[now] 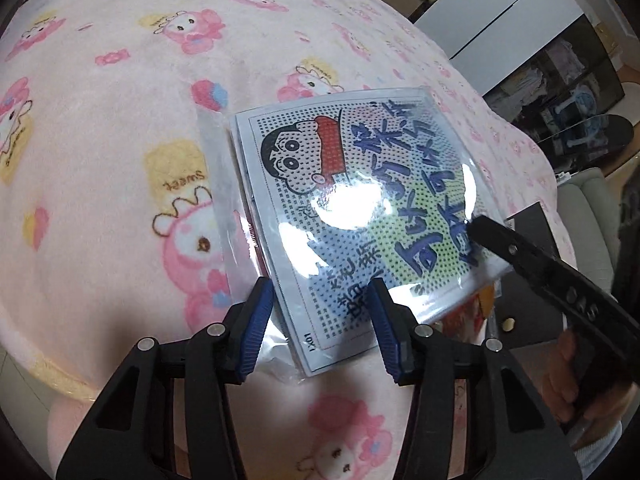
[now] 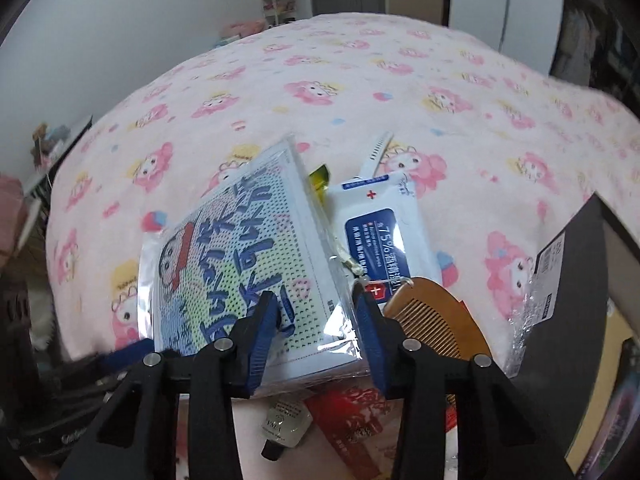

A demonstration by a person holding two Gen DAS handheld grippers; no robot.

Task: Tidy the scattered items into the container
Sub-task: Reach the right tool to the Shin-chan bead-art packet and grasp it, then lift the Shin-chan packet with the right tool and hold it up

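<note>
Both tools, left [image 1: 322, 320] and right [image 2: 316, 330], spread astride the bagged cartoon sheet's [image 1: 360, 200] near edges.

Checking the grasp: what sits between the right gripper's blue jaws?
In the right wrist view, the near edge of the clear-bagged cartoon bead kit lies between the right gripper jaws.

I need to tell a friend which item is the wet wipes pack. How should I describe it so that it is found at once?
Look at the pink cartoon-print blanket and find the large clear-bagged cartoon bead sheet near its front edge. The wipes pack lies touching that sheet's right side, above the brown wooden comb. It alone is a soft white pouch with a dark blue label and small red crosses.
</note>
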